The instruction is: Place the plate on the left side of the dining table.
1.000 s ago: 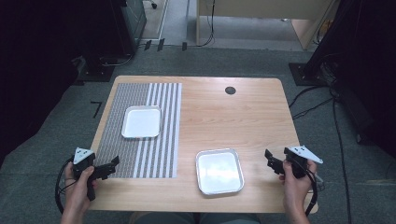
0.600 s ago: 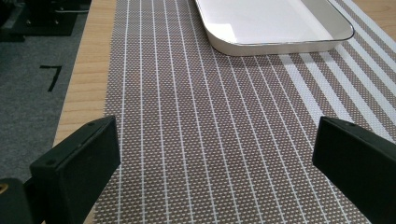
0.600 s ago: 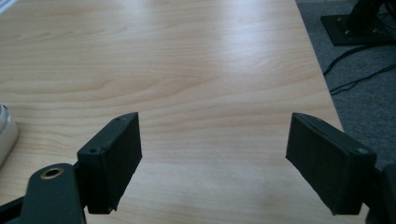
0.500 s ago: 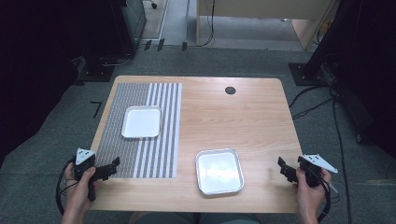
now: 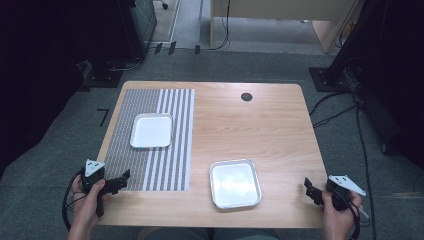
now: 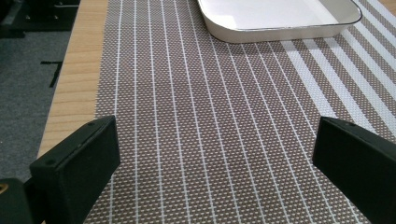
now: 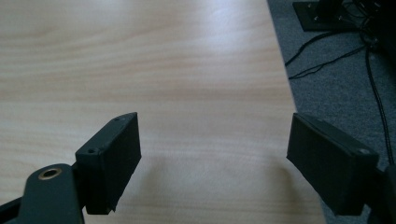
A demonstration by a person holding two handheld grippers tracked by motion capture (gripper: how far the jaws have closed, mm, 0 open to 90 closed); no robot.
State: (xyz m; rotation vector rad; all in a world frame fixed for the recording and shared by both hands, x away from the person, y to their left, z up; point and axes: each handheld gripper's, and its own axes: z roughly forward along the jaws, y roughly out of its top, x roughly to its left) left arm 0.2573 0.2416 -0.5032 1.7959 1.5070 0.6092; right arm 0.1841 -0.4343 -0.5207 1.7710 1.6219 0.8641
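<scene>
A white rectangular tray [image 5: 151,130] lies on a grey-and-white striped placemat [image 5: 150,165] on the left half of the wooden table [image 5: 250,125]. A shiny metal tray [image 5: 235,183], with nothing in it, sits near the front edge at the middle. My left gripper [image 5: 122,179] hovers open over the placemat's near left corner. In the left gripper view its jaws [image 6: 212,128] stand wide apart over the mat, and the white tray [image 6: 280,18] is ahead of them. My right gripper [image 5: 310,190] is open at the table's near right corner, over bare wood [image 7: 212,121].
A small black round grommet [image 5: 246,97] is set in the table near the far edge. Grey carpet with black cables [image 5: 345,100] lies to the right, past the table edge [image 7: 280,84]. Dark equipment stands on both sides of the room.
My right gripper has drifted right and back toward the person, out to the table's near right corner. The left gripper has hardly moved. Both trays are where they were.
</scene>
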